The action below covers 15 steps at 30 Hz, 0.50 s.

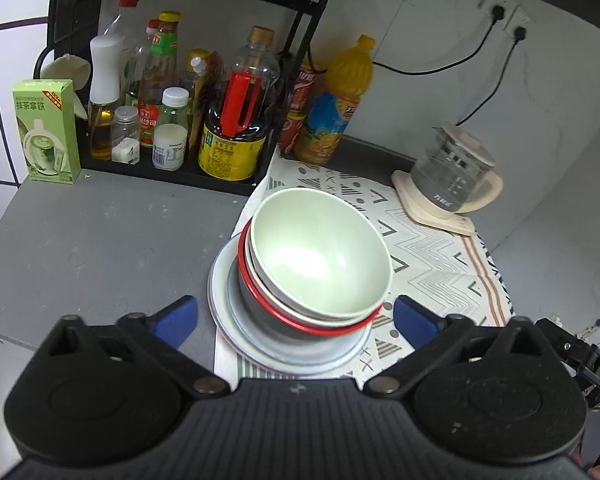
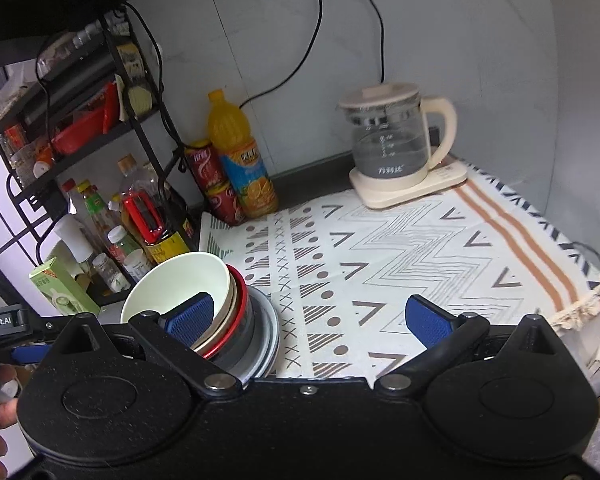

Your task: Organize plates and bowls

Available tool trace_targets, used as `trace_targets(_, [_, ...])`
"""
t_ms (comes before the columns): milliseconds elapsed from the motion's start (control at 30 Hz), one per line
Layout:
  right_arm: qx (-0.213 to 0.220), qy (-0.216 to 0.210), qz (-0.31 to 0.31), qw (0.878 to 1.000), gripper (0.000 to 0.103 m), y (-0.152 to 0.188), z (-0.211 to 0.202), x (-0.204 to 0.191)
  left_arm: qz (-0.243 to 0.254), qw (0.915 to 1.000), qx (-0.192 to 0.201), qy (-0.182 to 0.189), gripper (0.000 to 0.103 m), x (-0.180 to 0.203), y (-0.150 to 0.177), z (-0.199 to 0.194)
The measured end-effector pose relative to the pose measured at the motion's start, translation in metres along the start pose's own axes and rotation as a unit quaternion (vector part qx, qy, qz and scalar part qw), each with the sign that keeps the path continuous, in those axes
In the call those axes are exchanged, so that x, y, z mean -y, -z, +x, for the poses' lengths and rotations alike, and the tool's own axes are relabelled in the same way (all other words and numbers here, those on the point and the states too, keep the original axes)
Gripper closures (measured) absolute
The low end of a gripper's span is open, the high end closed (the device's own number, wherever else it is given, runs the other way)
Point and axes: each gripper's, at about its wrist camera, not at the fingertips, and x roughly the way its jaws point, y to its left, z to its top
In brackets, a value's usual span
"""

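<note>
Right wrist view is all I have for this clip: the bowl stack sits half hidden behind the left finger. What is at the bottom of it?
Observer: In the left wrist view the stack is whole: a pale green bowl on top, a red-rimmed bowl lower, white plates beneath.
Operator: Is the left gripper holding it?
Observer: No. The left gripper is open, its blue pads either side of the stack, apart from it.
Operator: Anything left of the rack I miss?
Observer: A green matcha latte box stands on the grey counter, upright.
</note>
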Motion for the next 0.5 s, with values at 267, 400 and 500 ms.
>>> trace_targets(267, [0.017, 0.015, -0.006, 1.0, 0.0, 0.02, -0.034, -0.006, 0.016, 0.9998, 0.01, 0.003, 0.0, -0.003, 0.022, -0.03])
trace_targets(400, [0.019, 0.022, -0.009, 1.0, 0.0, 0.028, -0.047, -0.009, 0.022, 0.9996, 0.016, 0.006, 0.0, -0.003, 0.03, -0.044])
trace_targets(500, [0.023, 0.025, -0.009, 0.999, 0.0, 0.034, -0.059, -0.012, 0.037, 0.999, 0.024, 0.0, 0.0, -0.002, 0.038, -0.057])
